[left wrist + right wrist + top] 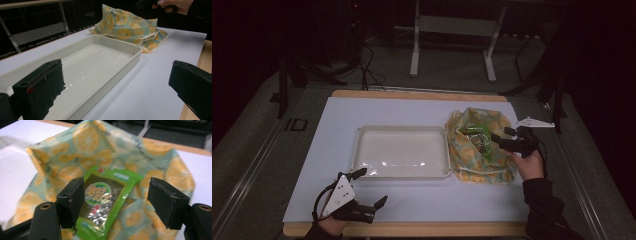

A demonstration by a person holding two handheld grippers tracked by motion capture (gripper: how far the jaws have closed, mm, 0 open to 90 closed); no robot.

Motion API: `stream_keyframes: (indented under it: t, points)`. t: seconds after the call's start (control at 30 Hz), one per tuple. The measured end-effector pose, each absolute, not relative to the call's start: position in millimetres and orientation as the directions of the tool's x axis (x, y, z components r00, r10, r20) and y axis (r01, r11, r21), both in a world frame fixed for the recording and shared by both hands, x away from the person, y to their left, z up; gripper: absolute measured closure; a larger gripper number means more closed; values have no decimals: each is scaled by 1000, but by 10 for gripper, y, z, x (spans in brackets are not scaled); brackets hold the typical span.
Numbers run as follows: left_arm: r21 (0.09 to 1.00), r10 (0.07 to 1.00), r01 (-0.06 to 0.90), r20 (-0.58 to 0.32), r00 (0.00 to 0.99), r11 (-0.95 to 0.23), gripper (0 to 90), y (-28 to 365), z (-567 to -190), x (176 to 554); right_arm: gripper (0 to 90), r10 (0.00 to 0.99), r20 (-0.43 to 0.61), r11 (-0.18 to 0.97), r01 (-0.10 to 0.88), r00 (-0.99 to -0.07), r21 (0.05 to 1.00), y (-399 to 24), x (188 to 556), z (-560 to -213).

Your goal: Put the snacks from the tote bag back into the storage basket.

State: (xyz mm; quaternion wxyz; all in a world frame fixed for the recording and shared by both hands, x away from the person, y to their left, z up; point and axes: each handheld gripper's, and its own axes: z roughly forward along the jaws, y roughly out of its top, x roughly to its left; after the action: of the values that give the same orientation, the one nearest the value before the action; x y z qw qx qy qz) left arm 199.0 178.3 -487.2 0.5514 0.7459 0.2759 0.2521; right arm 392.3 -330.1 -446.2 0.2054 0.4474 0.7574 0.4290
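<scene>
A cloth bag (484,162) printed with yellow lemons lies open on the right of the white table mat, and in the left gripper view the bag (125,27) sits beyond the tray. Inside it lies a green snack packet (476,136), which fills the middle of the right gripper view as a shiny packet (105,195) on the bag's lining (87,140). My right gripper (500,138) reaches into the bag's mouth. Its jaws stand apart on either side of the packet, right gripper (116,195) open, pads not pressing on it. My left gripper (373,186) rests open near the front left edge, left gripper (115,82) with nothing between its jaws.
A shallow white plastic tray (402,129) sits in the middle of the mat with nothing in it; its rim (135,53) runs close past my left gripper. The wooden table edge (412,229) lies just behind both hands. A metal stand (452,25) stands beyond the table.
</scene>
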Motion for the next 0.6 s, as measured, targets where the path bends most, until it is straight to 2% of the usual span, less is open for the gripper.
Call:
stream_keyframes:
  t: [0.03, 0.1, 0.13, 0.23, 0.3, 0.33, 0.47, 0.6]
  points:
    - [961, 690, 134, 72, 721, -240, 4, 1783, -4872, 1990, 378, 851, 62, 241, 492, -522, 837, -3301, 3919, -4471]
    - [961, 689, 132, 74, 721, -242, 3, 1783, -4872, 1990, 368, 845, 87, 251, 536, -527, 806, -3301, 3960, -4491]
    - [961, 689, 133, 74, 721, -242, 4, 1782, -4872, 1991, 412, 836, 128, 230, 553, -533, 801, -3315, 3976, -4506]
    - [961, 689, 132, 75, 721, -243, 4, 1781, -4873, 1990, 398, 851, 98, 249, 562, -516, 789, -3300, 3996, -4548]
    - [961, 688, 132, 76, 721, -244, 4, 1780, -4874, 1990, 401, 862, 117, 238, 597, -493, 766, -3292, 4017, -4578]
    - [961, 688, 133, 74, 722, -243, 4, 1779, -4875, 1991, 439, 863, 131, 231, 612, -488, 756, -3291, 4035, -4599]
    - [960, 686, 132, 78, 723, -249, 4, 1777, -4876, 1994, 406, 870, 157, 221, 655, -467, 723, -3275, 4096, -4673]
    - [959, 687, 133, 79, 723, -250, 4, 1776, -4876, 1993, 449, 875, 177, 205, 676, -450, 707, -3243, 4150, -4716]
